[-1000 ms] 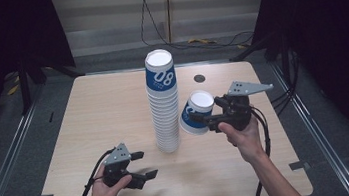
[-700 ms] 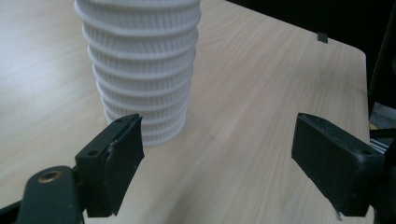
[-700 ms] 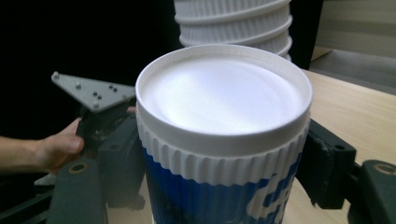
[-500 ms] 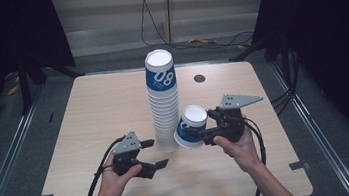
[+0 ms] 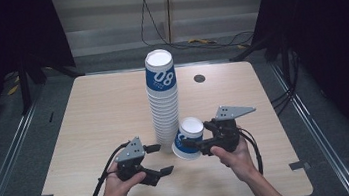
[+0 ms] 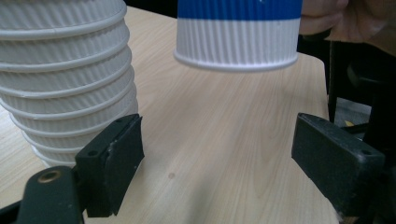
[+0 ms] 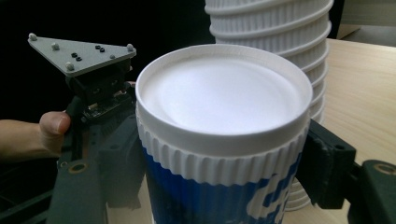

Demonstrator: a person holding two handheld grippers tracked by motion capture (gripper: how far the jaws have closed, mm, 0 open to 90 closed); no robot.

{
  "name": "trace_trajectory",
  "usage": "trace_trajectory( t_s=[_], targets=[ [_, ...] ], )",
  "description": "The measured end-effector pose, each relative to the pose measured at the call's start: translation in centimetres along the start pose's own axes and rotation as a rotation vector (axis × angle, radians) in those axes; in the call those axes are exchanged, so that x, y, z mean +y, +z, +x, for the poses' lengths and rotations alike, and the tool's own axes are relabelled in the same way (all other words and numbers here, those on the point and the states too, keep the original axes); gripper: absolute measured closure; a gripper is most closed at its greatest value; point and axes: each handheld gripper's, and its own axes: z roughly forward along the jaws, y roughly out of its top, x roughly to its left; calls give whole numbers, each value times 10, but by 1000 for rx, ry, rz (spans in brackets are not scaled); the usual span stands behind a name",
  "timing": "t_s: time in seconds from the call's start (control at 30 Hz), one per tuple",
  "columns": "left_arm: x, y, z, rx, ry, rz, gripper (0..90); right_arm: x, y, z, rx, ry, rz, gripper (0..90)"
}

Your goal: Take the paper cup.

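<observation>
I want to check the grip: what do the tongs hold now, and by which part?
The right tongs hold one upside-down paper cup by its ribbed side wall. The left tongs are open, holding nothing.

A light wooden table with rounded corners stands on grey flooring. A small dark round cap sits in the tabletop toward the far right. Metal rails run along the floor on the left and right of the table. Beyond the far edge, black cables hang down a pale wall panel, and a yellow cable lies on the floor there.
</observation>
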Motion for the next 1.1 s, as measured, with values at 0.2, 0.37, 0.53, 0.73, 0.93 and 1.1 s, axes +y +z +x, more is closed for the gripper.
trace_trajectory(
  t_s=[0.2, 0.37, 0.53, 0.73, 0.93, 1.1],
  targets=[
    [-5, 1, -3, -2, -10, -20, 166, -4, 5, 1, 39, 2, 3, 268],
    [-2, -1, -4, -3, -26, -59, 156, -9, 11, 2, 66, -15, 25, 268],
    [-1, -4, -6, -46, -30, -89, 156, -10, 16, 3, 108, 1, 6, 268],
    [0, -1, -7, -58, -34, -94, 156, -10, 19, 6, 111, -8, 6, 269],
    [2, -2, -6, -79, -45, -99, 156, -13, 28, 9, 151, -6, 30, 269],
    [-1, 3, -4, -101, -76, -58, 155, -15, 34, 12, 165, -7, 39, 270]
  ],
)
